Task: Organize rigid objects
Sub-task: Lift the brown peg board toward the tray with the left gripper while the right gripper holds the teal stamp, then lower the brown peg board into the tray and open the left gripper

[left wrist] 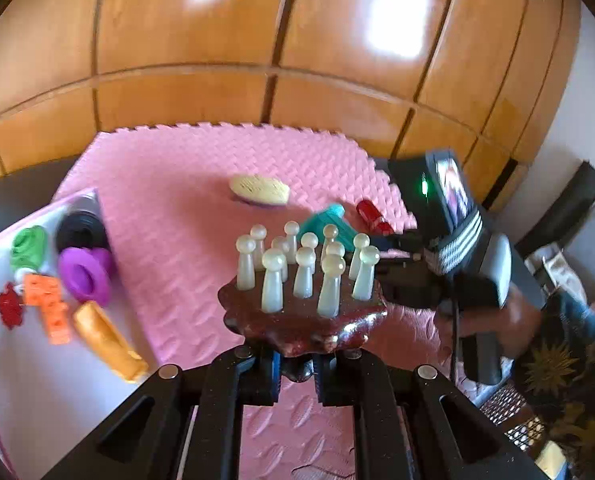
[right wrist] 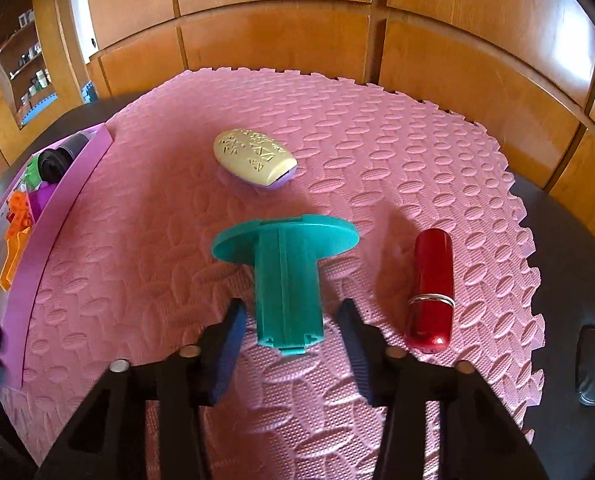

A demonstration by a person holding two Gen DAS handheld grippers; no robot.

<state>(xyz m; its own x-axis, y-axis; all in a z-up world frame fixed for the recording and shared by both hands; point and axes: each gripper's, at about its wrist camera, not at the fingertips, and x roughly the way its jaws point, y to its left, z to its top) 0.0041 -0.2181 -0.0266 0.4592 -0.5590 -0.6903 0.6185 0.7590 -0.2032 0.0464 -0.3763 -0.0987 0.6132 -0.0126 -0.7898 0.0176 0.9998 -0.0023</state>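
Observation:
My left gripper [left wrist: 295,360] is shut on the edge of a dark red-brown base [left wrist: 305,320] that carries several upright white pegs [left wrist: 305,268]. It hangs above the pink foam mat [left wrist: 169,208]. My right gripper [right wrist: 292,312] stands open low over the mat, with the stem of a teal T-shaped piece [right wrist: 285,264] lying between its blue pads [right wrist: 229,344]. A small gap shows on each side of the stem. A red lipstick tube [right wrist: 431,292] lies just right of it. A cream oval case [right wrist: 253,158] lies farther back.
A white tray with a pink rim [left wrist: 25,380] at the left holds green, black, purple, orange, red and yellow pieces. Wooden cabinet doors [right wrist: 277,40] stand behind the mat. Dark table [right wrist: 569,280] shows past the mat's right edge. A person's patterned sleeve [left wrist: 569,352] holds the right gripper.

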